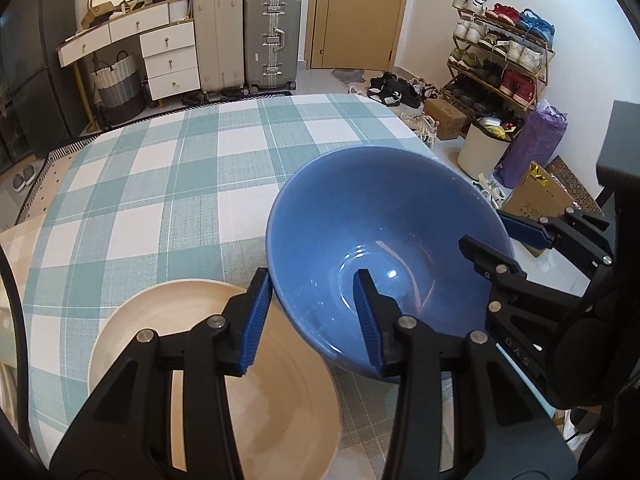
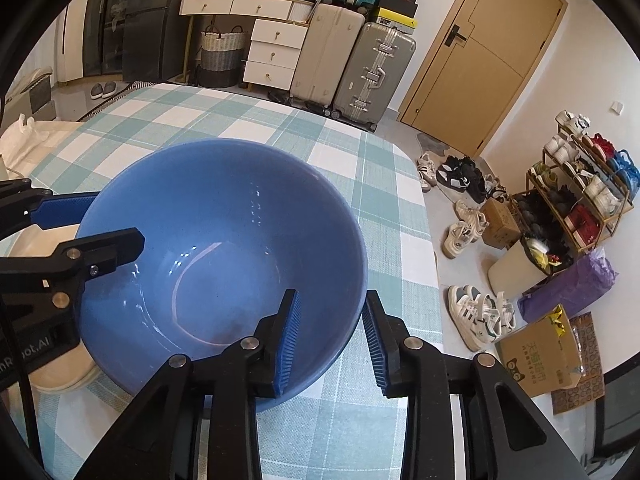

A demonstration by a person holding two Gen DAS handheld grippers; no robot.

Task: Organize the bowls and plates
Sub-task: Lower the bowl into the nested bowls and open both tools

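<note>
Nearest in the left wrist view, the left gripper (image 1: pixel 316 320) straddles the near rim of the blue bowl (image 1: pixel 384 224), one pad inside and one outside; the jaws stand fairly wide, and whether the pads actually press the wall cannot be told. The right gripper (image 2: pixel 332 336) straddles the opposite rim the same way, one finger inside the bowl and one outside, with a visible gap on the outer side, so it looks not yet clamped. Taking both sides probably serves to steady a wide, smooth bowl that one narrow grip could tip. The bowl leans toward the left, partly over the cream plate (image 1: pixel 132 320) just beside it on the checked tablecloth (image 1: pixel 160 184); stacking bowl on plate seems the aim. Beyond the table stand suitcases (image 1: pixel 272 36) and a shoe rack (image 1: pixel 500 52).
</note>
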